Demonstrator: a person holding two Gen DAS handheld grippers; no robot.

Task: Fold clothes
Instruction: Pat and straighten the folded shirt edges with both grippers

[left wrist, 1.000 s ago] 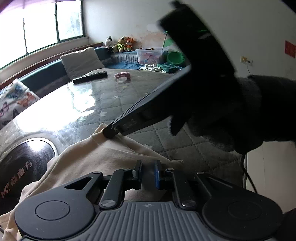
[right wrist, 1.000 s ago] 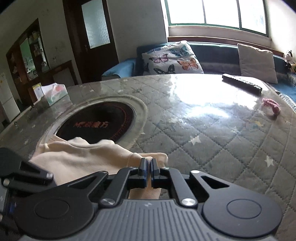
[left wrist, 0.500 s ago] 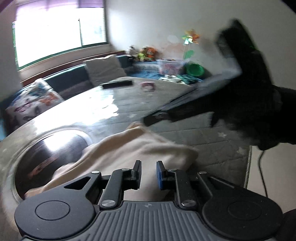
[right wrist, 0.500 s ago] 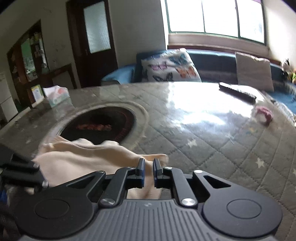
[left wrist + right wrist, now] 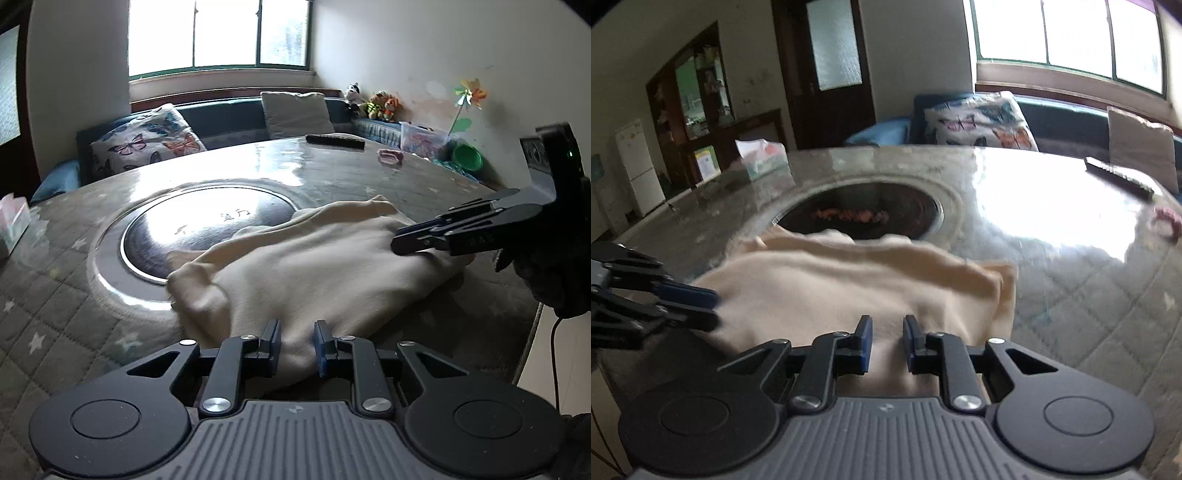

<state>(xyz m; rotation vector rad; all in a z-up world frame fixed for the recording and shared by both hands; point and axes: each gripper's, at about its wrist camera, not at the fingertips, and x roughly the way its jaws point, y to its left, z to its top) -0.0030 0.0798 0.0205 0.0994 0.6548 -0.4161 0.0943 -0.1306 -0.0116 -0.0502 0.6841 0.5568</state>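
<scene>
A cream garment [image 5: 314, 266] lies in a folded heap at the near edge of the round table, partly over the black cooktop disc [image 5: 207, 229]. My left gripper [image 5: 295, 347] is open, its fingers apart over the garment's near edge. My right gripper [image 5: 886, 343] is also open over the garment [image 5: 849, 284] from the other side. The right gripper shows in the left wrist view [image 5: 417, 243] at the garment's right end. The left gripper shows in the right wrist view [image 5: 698, 306] at the garment's left end.
A remote control [image 5: 334, 140] and a small pink object [image 5: 389, 156] lie at the table's far side. A tissue box [image 5: 762, 157] stands at the far left edge. Cushions and a sofa [image 5: 236, 122] lie behind the table.
Both grippers went from shut on the garment to open and let it go. The left gripper swung round so that it faces the window. The garment now rests on the table.
</scene>
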